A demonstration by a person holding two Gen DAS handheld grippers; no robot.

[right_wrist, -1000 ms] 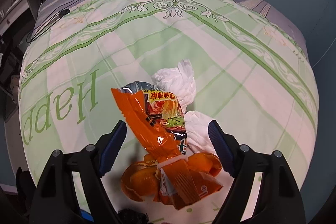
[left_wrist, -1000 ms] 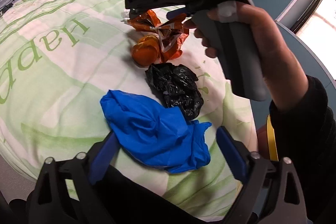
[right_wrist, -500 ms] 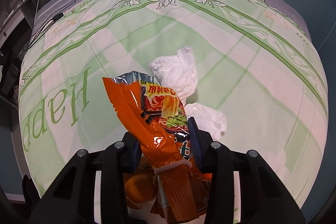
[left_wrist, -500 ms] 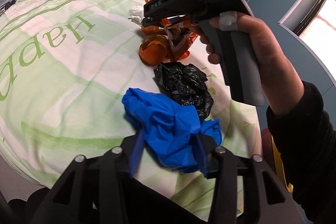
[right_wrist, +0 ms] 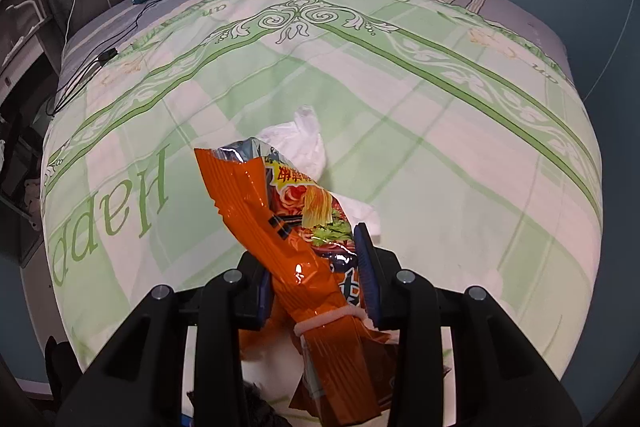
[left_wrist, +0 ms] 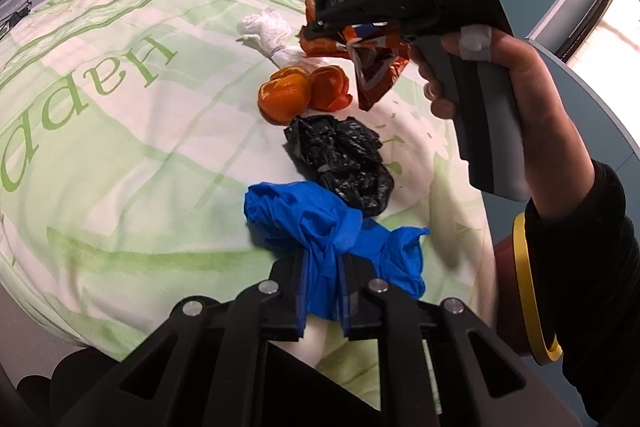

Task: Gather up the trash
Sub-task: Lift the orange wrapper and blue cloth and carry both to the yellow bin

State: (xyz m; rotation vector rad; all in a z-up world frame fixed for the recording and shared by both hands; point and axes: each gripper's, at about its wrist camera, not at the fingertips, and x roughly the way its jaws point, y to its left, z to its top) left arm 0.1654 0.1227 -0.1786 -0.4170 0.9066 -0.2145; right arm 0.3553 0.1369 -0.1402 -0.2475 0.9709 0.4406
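Since a second ago both grippers went from spread to gripping: left gripper (left_wrist: 323, 301) pinches the blue glove (left_wrist: 320, 227) at lower centre; right gripper (right_wrist: 316, 285), jaws closing, clamps the orange wrapper (right_wrist: 292, 239), now lifted off the bedspread (right_wrist: 420, 131); both ready to bin.

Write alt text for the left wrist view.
The left gripper is shut on a crumpled blue glove on a green-patterned bedspread. Beyond it lie a black bag, orange peel and white tissue; the right gripper holds an orange wrapper.
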